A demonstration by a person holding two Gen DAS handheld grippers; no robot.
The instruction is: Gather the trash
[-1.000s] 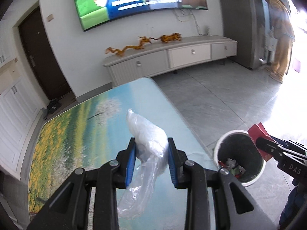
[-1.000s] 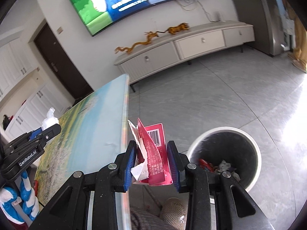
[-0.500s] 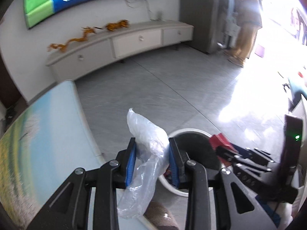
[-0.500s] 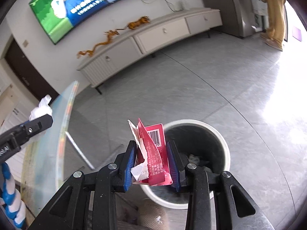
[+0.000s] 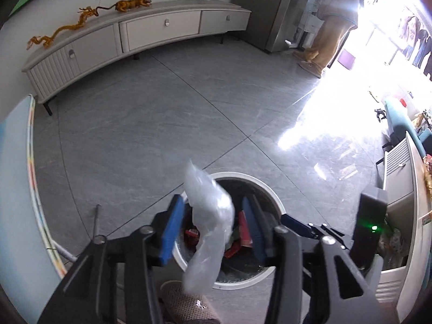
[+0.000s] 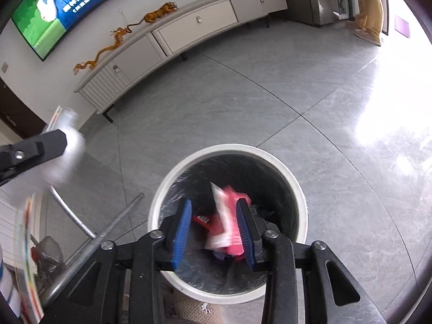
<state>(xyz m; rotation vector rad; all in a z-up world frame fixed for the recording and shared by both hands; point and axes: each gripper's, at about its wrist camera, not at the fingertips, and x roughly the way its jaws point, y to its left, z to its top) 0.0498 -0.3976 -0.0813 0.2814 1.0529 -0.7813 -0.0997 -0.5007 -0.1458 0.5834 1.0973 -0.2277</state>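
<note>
A white round bin (image 5: 272, 193) with a black liner stands on the grey floor, with red wrappers inside; it also shows in the right wrist view (image 6: 299, 189). My left gripper (image 5: 212, 226) is open above the bin, and the clear plastic bag (image 5: 210, 226) hangs loose between its blue pads. My right gripper (image 6: 214, 229) is open over the bin mouth, and the pink wrapper (image 6: 228, 224) is blurred, dropping between its pads. The left gripper's finger and the bag also show in the right wrist view (image 6: 67, 145).
The glass table's edge (image 5: 32, 189) and metal legs (image 6: 86, 245) are at left. A long white TV cabinet (image 5: 135, 35) lines the far wall. A person (image 5: 332, 19) stands at far right. A low cabinet (image 5: 405, 189) is at right. My slipper (image 5: 186, 305) is by the bin.
Both grippers moved further over the bin and opened. The plastic bag and the pink wrapper came loose from the pads; the wrapper is falling into the bin.
</note>
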